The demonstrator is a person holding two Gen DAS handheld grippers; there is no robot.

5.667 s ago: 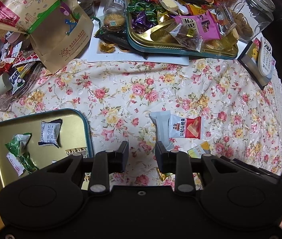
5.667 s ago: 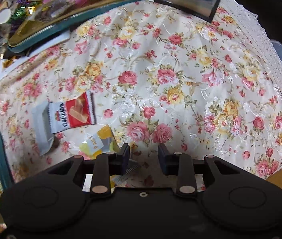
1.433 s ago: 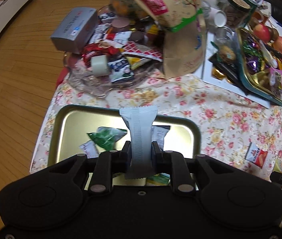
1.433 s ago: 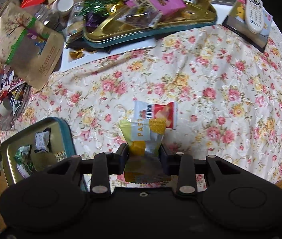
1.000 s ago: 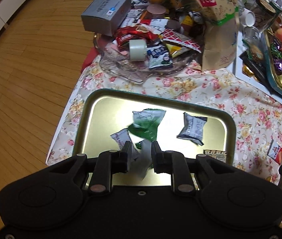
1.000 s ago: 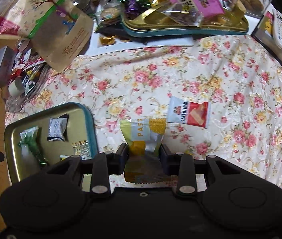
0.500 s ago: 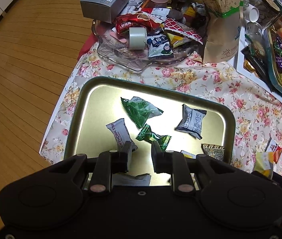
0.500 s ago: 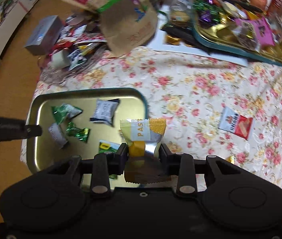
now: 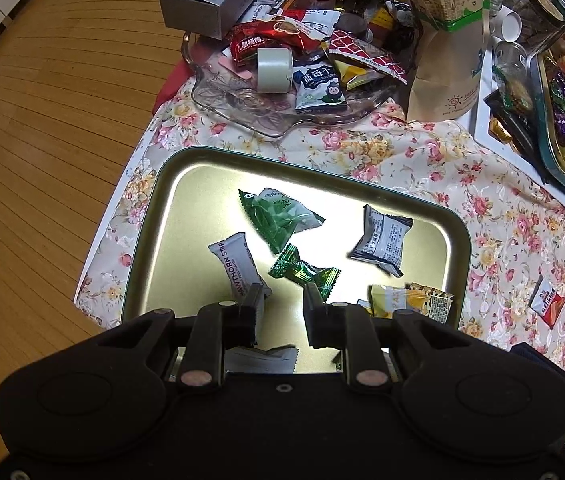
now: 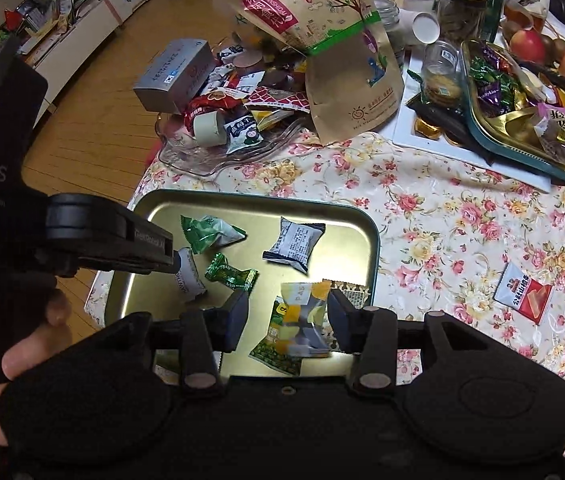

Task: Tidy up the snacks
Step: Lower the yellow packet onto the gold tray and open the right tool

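A gold tray with a teal rim (image 9: 186, 216) (image 10: 346, 216) sits on the floral cloth and holds several wrapped snacks. My left gripper (image 9: 278, 304) is open and empty over the tray's near edge; a white wrapper (image 9: 260, 358) lies under it. My right gripper (image 10: 287, 308) is open over the tray's near right part. A yellow packet (image 10: 307, 320) shows blurred between its fingers, loose, and also in the left wrist view (image 9: 396, 300). A red-and-white snack packet (image 10: 524, 294) (image 9: 548, 304) lies on the cloth right of the tray.
A glass dish (image 9: 242, 108) heaped with snacks, tape and a grey box stands behind the tray, with a brown paper bag (image 10: 346, 64) beside it. A second gold tray (image 10: 522, 120) of sweets stands at the back right. The table edge and wooden floor (image 9: 42, 160) lie left.
My right gripper moved left over the tray and opened, letting go of the yellow packet. My left gripper stays open over the tray after dropping the white wrapper.
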